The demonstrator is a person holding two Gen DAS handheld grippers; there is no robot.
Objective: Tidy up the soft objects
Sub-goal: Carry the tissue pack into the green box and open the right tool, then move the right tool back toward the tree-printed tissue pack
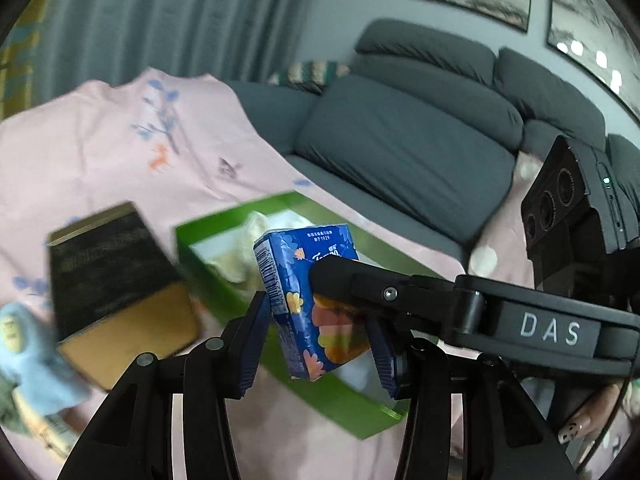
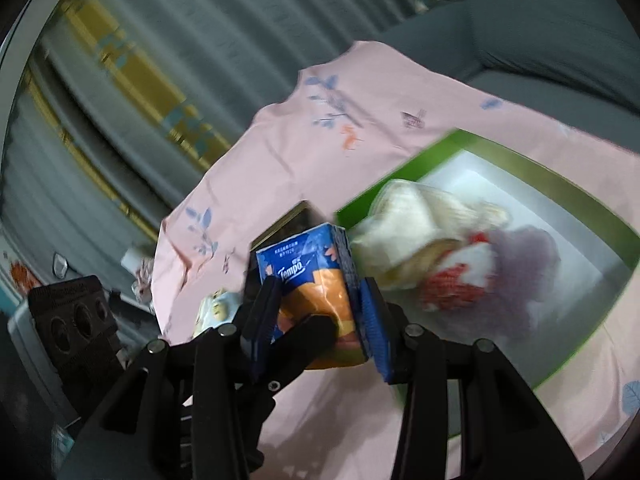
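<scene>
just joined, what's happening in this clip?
A person holds a tool in each hand, and both tools grip one blue tissue pack above the pink sheet. The left tool pinches its lower end; the right tool comes in from the other side. Just beyond sits an open green box already holding a cream plush and other soft items. A black-and-tan box lies beside it.

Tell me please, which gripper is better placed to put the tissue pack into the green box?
Probably the right gripper. Both grippers clamp the blue tissue pack, but in the right wrist view the green box opens directly ahead beside the pack. The left gripper views it across the right one's finger.
</scene>
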